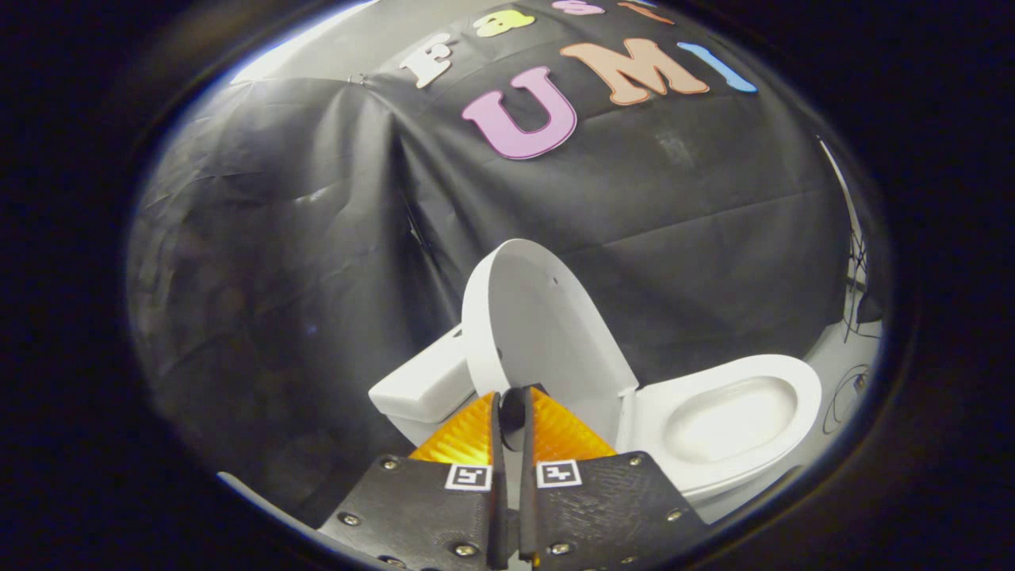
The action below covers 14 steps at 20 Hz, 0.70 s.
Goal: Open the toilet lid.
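The lid (547,333) stood raised at centre frame. The gripper (513,408), fingers nearly closed, pinched its rim. Stiff, light plastic; best held at the edge.

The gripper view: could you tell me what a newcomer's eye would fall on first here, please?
The raised white toilet lid stands out first, upright just ahead of the fingers against the black cloth wall. Beside it the open seat and bowl lie exposed, with the white tank on the lid's other side. The gripper is nearly closed, its fingers on either side of the lid's lower edge; whether both press on it cannot be told.
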Each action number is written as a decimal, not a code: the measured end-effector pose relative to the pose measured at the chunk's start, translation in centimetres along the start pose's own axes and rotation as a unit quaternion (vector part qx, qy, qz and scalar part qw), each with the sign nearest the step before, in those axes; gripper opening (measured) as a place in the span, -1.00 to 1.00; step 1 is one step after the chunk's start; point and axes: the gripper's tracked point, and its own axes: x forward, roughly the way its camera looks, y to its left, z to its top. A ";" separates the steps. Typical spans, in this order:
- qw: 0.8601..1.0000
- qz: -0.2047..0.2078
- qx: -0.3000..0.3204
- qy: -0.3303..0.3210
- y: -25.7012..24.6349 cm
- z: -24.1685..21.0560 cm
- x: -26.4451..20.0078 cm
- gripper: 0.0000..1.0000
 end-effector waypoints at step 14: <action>0.999 0.001 -0.040 -0.010 2.0 -0.4 1.5 -0.85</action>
